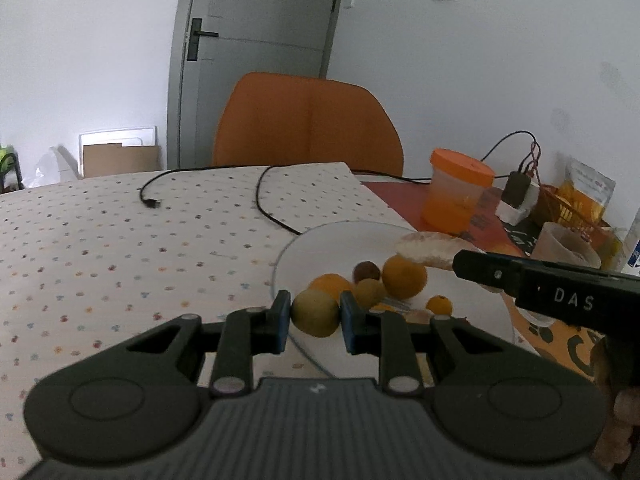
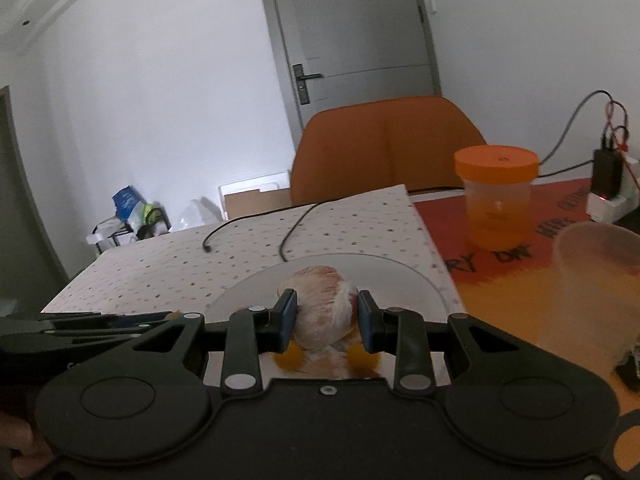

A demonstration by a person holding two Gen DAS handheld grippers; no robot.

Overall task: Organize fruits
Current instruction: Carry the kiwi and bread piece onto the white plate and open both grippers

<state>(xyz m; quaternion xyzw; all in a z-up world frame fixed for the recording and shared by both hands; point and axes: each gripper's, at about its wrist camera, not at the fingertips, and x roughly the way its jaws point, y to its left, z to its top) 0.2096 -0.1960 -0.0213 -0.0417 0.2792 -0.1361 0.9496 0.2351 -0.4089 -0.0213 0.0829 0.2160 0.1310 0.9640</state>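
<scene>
Left claw (image 1: 315, 322) is clamped on a round yellow-green fruit (image 1: 315, 312), blue pads pressed to both its sides, right at the near rim of the clear glass plate (image 1: 320, 248). The fruit's skin looks dull and a touch mottled, greener than its neighbours. Behind it on the plate sit a bigger orange (image 1: 404, 276), another orange (image 1: 330, 283) half hidden, a small brown fruit (image 1: 365, 270), an olive-coloured one (image 1: 370, 292) and a tiny orange (image 1: 439, 305) off to the right.

Over on the right claw (image 2: 327, 314), the pads are squeezing a peeled citrus (image 2: 324, 308), pale pink with white stringy pith all over, held above the same plate (image 2: 400, 268). From the left wrist view it shows at the plate's far right edge.

The plate rests on a dotted white cloth (image 1: 120, 240) on the tabletop, with an orange-lidded jar (image 2: 496, 196) well beyond.
</scene>
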